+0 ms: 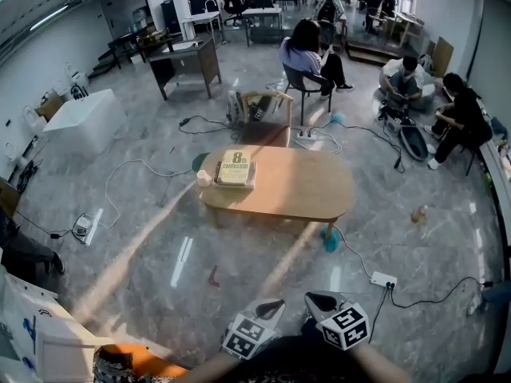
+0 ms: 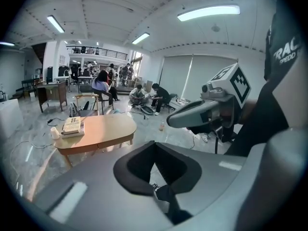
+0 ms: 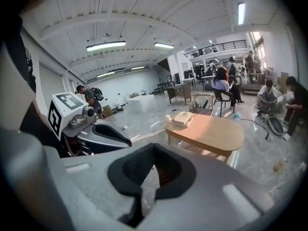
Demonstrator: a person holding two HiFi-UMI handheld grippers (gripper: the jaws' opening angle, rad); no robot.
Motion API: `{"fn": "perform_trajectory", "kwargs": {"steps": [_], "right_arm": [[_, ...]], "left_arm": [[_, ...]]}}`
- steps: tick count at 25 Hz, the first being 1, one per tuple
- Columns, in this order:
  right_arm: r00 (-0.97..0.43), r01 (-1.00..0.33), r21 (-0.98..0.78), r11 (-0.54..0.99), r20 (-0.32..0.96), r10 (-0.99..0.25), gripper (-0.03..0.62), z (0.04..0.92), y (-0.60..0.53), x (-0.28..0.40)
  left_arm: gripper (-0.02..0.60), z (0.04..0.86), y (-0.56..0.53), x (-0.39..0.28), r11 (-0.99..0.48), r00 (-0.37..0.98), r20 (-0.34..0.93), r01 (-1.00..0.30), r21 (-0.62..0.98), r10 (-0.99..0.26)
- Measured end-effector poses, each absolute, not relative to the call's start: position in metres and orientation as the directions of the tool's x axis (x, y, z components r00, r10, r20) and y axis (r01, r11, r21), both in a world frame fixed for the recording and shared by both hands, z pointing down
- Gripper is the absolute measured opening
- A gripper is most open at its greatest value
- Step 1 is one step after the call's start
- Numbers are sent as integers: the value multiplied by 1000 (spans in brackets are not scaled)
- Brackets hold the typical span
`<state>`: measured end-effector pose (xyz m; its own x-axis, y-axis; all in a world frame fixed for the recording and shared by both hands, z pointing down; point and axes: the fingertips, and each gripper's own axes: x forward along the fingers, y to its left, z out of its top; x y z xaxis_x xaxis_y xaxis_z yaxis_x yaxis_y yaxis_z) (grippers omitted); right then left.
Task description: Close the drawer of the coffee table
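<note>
The oval wooden coffee table (image 1: pixel 295 190) stands in the middle of the floor, well ahead of me. A yellow book (image 1: pixel 235 168) and a small white cup (image 1: pixel 204 178) lie on its left end. In the left gripper view its side rail (image 2: pixel 98 142) looks flush, with no drawer standing out. My left gripper (image 1: pixel 270 307) and right gripper (image 1: pixel 318 301) hang side by side close to my body, far from the table. Both are shut with nothing between the jaws, as the left gripper (image 2: pixel 155 170) and right gripper (image 3: pixel 151 172) show in their own views.
Cables and a power strip (image 1: pixel 383 279) run across the floor near the table. A teal object (image 1: pixel 330 240) lies by the table's right leg, and a wooden chair (image 1: pixel 267 106) stands behind it. People sit at the back right (image 1: pixel 415 86). A white box (image 1: pixel 84 118) is at left.
</note>
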<state>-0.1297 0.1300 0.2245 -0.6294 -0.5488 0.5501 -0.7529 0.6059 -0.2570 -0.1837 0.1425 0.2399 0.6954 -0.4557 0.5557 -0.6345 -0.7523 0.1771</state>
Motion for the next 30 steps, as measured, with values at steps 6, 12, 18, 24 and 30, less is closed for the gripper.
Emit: {"fn": "perform_trajectory", "kwargs": {"steps": [6,12,18,24,30], "right_arm": [[-654,-720,-260,643,564,-505,2,231,147,-146],[-657,-723,-275,634,558,-507,2,228,146,-143],[-658,-720,-277,636,563,-500,2,232,148,-139],[-656,-722,-281,632,568,-497,2,235,152,-136],[-654,-725,-285,627,572,-496,0,238,157,-130]], "left_arm": [[6,237,145,-186,-751,711,538,-630,200,-453],[6,232,142,-185,-747,714,527,-633,203,-461],[6,235,143,-179,-749,722,525,-626,217,-451],[6,238,147,-176,-750,725,526,-622,225,-444],[6,239,151,-169,-756,730,524,-615,222,-439]]}}
